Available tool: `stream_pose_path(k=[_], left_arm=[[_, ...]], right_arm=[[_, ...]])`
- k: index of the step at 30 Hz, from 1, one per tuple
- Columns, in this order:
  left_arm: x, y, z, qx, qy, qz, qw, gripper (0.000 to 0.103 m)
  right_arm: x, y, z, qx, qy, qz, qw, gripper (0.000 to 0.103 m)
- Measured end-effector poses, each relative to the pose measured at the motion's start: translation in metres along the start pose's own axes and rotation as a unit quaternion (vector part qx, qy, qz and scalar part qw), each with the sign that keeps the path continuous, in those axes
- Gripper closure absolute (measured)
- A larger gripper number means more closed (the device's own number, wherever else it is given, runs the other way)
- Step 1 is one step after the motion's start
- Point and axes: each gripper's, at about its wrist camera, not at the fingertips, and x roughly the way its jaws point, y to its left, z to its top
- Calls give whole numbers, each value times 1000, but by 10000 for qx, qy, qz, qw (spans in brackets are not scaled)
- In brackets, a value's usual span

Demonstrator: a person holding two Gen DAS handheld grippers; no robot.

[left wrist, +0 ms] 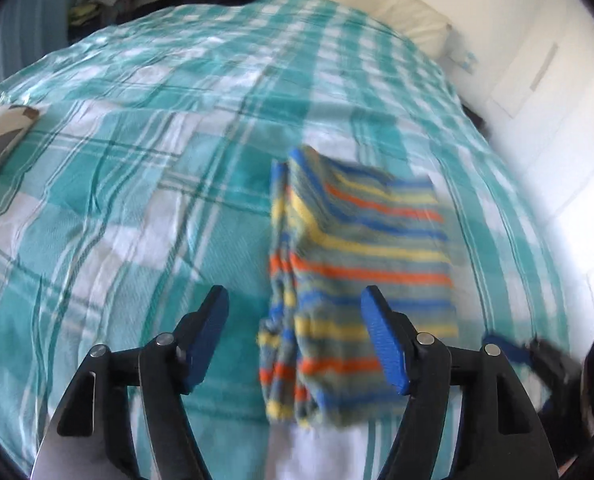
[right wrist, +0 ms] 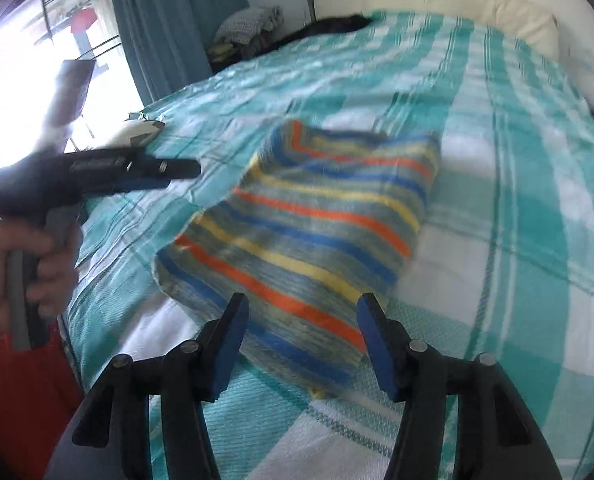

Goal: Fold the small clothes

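Observation:
A small striped garment (left wrist: 361, 276), with blue, orange, yellow and grey bands, lies folded on the teal checked bedspread (left wrist: 137, 184). It also shows in the right wrist view (right wrist: 309, 236). My left gripper (left wrist: 295, 332) is open and empty, just above the garment's near left edge. My right gripper (right wrist: 303, 340) is open and empty over the garment's near end. In the right wrist view the left gripper (right wrist: 177, 174) appears from the side, held in a hand to the left of the garment. The right gripper's tip (left wrist: 509, 350) shows blurred at the left wrist view's right edge.
A cream headboard (right wrist: 497, 4) runs along the bed's far end. A dark item (right wrist: 333, 26) and a pile of clothes (right wrist: 249, 24) lie at the far left corner. A white patterned item (right wrist: 137, 132) lies at the left edge. Teal curtains (right wrist: 169, 12) hang by a bright window.

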Motion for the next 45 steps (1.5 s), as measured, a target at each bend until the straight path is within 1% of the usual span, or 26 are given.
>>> stream_pose_path(k=[1, 2, 3, 4, 5, 6, 7, 8, 9, 10, 11, 12, 13, 14, 15, 17, 18, 20, 24, 27, 31, 36, 45], left_arm=[[6, -5, -7, 166, 126, 125, 9997, 32], [17, -7, -17, 345, 329, 370, 9982, 37], [31, -5, -28, 452, 597, 673, 9949, 51], [37, 1, -35, 419, 779, 794, 9929, 56], [36, 12, -40, 203, 780, 695, 9943, 57], [25, 19, -42, -28, 645, 627, 9959, 57], [15, 21, -43, -151, 546, 653, 9963, 53], [1, 24, -45, -213, 371, 617, 9972, 41], [-11, 24, -48, -232, 197, 542, 9981, 33], [-24, 24, -52, -250, -19, 454, 9987, 29], [-37, 23, -58, -255, -266, 378, 9986, 22], [-46, 22, -64, -252, -438, 390, 9980, 16], [-52, 21, -70, -258, -595, 478, 9967, 14], [-56, 22, -77, -302, -741, 616, 9949, 13], [-56, 23, -82, -370, -771, 695, 9939, 13], [-51, 27, -86, -481, -695, 801, 9932, 13], [-46, 29, -86, -564, -629, 841, 9929, 13], [-43, 32, -89, -636, -648, 822, 9925, 13], [-44, 32, -92, -441, -705, 1043, 9911, 13], [-40, 33, -96, -373, -619, 1137, 9909, 13], [-39, 31, -100, -331, -559, 1063, 9922, 13], [-39, 24, -99, -53, -583, 1058, 9927, 13], [-38, 21, -96, -53, -566, 964, 9937, 13]], right_arm=[[-2, 5, -3, -46, -47, -59, 10000, 46], [0, 7, -7, -26, 3, -74, 10000, 46], [5, 7, -11, 26, 118, -89, 9999, 46], [7, 10, -16, 85, 253, -145, 9995, 46], [7, 9, -24, 161, 384, -270, 9988, 46], [2, 8, -30, 231, 391, -365, 9983, 46], [-7, 7, -36, 310, 298, -414, 9982, 46], [-22, 6, -45, 414, 148, -464, 9980, 44], [-36, 6, -55, 530, 9, -532, 9972, 41], [-51, 4, -66, 678, -136, -637, 9956, 31], [-60, 3, -74, 774, -236, -721, 9941, 21], [-73, 2, -87, 862, -374, -857, 9919, 17], [-83, 2, -99, 902, -478, -1036, 9894, 15], [-88, 3, -106, 888, -495, -1187, 9877, 15], [-90, 2, -113, 819, -448, -1377, 9861, 15], [-88, -2, -122, 707, -234, -1579, 9846, 15], [-87, -7, -125, 737, -151, -1658, 9833, 15], [-87, -19, -125, 871, -95, -1831, 9792, 15], [-87, -30, -122, 994, -160, -2171, 9709, 14], [-85, -31, -127, 1001, -89, -2515, 9626, 14], [-87, -36, -134, 1127, 58, -2734, 9553, 14], [-86, -39, -135, 1172, 179, -3037, 9454, 14], [-86, -32, -134, 1070, 258, -3118, 9438, 14]])
